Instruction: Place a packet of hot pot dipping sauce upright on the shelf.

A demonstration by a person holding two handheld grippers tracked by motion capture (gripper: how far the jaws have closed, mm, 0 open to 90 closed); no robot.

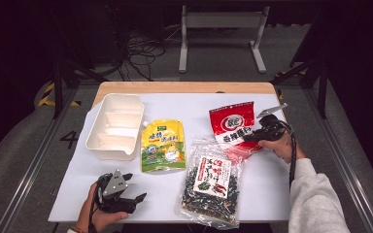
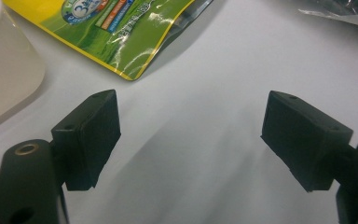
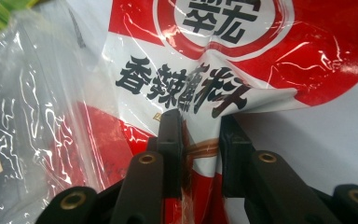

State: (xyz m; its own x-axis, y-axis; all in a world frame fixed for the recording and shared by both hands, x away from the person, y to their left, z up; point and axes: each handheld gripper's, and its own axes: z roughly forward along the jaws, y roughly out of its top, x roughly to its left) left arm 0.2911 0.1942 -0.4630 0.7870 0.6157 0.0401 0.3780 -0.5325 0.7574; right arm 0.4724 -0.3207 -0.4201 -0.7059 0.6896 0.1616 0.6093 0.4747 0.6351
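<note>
- The right gripper [image 1: 261,130] is clamped on the red seasoning pouch [image 1: 232,122]: in the right gripper view its two black jaws pinch a bunched fold of the red and white film [image 3: 200,149] at the pouch's near edge.
- That pouch lies on the right side of the white worktop [image 1: 272,184], with its near left corner tucked under the clear seaweed bag [image 1: 211,187]. It looks not yet lifted, since most of it is flat on the surface.
- The left gripper [image 1: 124,191] rests at the near left, jaws wide apart over bare worktop with nothing between them. The left gripper view shows the corner of the yellow-green pouch [image 2: 121,32] just beyond.
- The white divided tray [image 1: 114,127] stands at the far left, and its compartments look empty.
- The yellow-green pouch [image 1: 162,145] lies just right of the tray, and the seaweed bag sits near the front centre.
- My reading is that the packets are meant for the tray and the work has barely begun. A first grasp is made, and nothing is packed.
- What is left: draw the red pouch out from under the seaweed bag, carry it left to the tray, then deal with the other two packets.
</note>
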